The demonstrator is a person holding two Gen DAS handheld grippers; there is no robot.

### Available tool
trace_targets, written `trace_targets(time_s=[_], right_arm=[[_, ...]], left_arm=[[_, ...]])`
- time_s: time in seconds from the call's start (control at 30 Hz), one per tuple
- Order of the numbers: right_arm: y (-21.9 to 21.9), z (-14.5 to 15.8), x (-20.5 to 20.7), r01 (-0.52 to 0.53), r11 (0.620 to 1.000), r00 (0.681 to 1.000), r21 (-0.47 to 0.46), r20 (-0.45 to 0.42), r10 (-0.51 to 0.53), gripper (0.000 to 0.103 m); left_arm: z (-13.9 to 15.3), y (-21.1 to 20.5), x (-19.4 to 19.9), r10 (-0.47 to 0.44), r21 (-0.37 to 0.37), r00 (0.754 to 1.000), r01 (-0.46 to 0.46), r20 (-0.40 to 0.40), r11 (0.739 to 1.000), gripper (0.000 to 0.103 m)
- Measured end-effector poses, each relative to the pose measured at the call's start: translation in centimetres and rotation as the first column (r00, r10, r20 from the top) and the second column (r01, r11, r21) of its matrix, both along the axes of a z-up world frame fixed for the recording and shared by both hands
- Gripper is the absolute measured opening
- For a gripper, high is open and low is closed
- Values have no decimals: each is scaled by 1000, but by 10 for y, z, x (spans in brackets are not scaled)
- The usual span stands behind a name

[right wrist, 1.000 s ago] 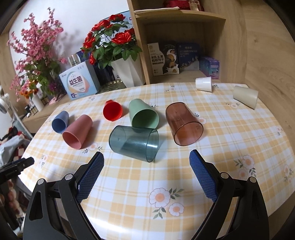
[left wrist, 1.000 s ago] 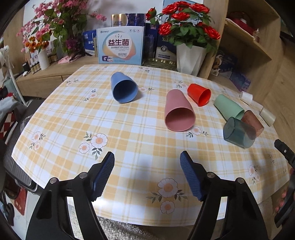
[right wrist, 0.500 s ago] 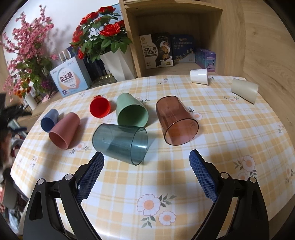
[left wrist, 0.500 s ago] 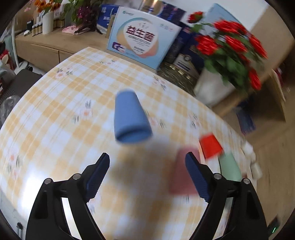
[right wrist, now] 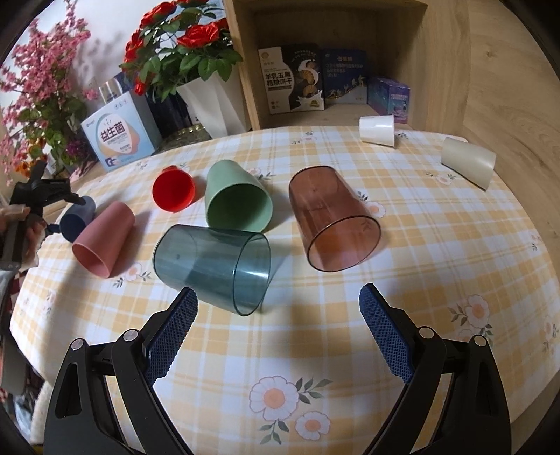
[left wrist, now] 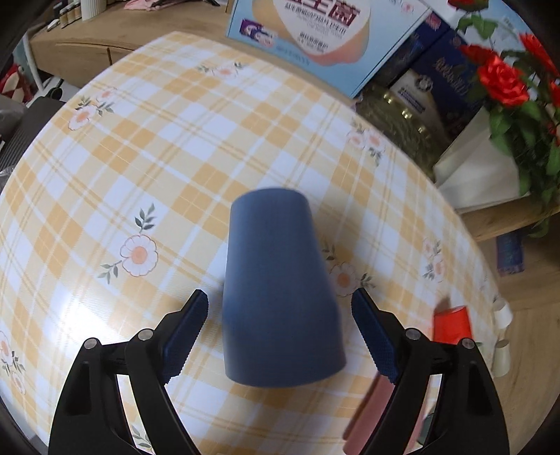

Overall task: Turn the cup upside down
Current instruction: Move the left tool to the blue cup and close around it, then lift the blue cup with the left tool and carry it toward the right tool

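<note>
Blue cup [left wrist: 280, 290] lies on its side on the checked surface [left wrist: 147, 147], rim toward the camera and closed base pointing far, right between the open jaws of the left gripper [left wrist: 280, 336]. Pads stand on either side of its wide end with a gap on both sides, not touching, so no grip yet. Flip not started: cup not grasped, not lifted, not turned. Left to do, as I judge it: close on the cup, lift, rotate so the rim faces down, set it on the surface.

Right gripper [right wrist: 278, 334] hangs over the near edge with jaws wide open, holding nothing, well apart from the blue cup.

Left wrist view only: close look at the cup between the pads, slightly blurred; a box with printed text [left wrist: 325, 31] and red roses [left wrist: 504, 80] at the far side; slivers of a red cup [left wrist: 451, 322] and a pink cup [left wrist: 367, 413] at right.

Right wrist view only: the whole spread, all on their sides: teal clear cup [right wrist: 213, 262], brown clear cup [right wrist: 332, 217], green cup [right wrist: 238, 199], red, pink, plus a white cup [right wrist: 378, 129] and a beige cup [right wrist: 467, 161] far right. The blue cup is far left there, half hidden behind the pink one, with the left gripper by it.
</note>
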State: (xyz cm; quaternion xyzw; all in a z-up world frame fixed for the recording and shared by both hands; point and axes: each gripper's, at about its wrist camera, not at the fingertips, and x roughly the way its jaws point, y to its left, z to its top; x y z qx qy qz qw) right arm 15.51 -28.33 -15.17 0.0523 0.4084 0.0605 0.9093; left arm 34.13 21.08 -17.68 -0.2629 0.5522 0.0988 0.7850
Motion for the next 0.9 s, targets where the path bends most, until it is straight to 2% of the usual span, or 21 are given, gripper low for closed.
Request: trace_targets(time_s=[0.13, 0.27, 0.33, 0.4, 0.57, 0.9], right_arm=[[5, -2, 2, -18, 1000, 1000, -4, -8, 18, 91], [5, -5, 2, -17, 1000, 1000, -2, -18, 17, 91], [3, -5, 1, -10, 1000, 1000, 4, -18, 10, 91], [2, -3, 0, -7, 1000, 1000, 6, -12, 7, 91], [1, 5, -3, -8, 1000, 1000, 19, 8, 8, 91], [-6, 18, -20, 2, 997, 999, 78, 44, -6, 91]], left_arm=[[-9, 3, 6, 16, -4, 1000, -16, -15, 1000, 72], [-18, 2, 12, 9, -12, 998, -10, -64, 1000, 71], [-17, -3, 12, -9, 19, 998, 11, -66, 1000, 67], [-18, -5, 8, -21, 5, 999, 21, -46, 1000, 67], [-11, -6, -13, -19, 15, 1000, 19, -10, 1000, 67], [27, -21, -88, -85, 1, 996, 85, 34, 996, 67]])
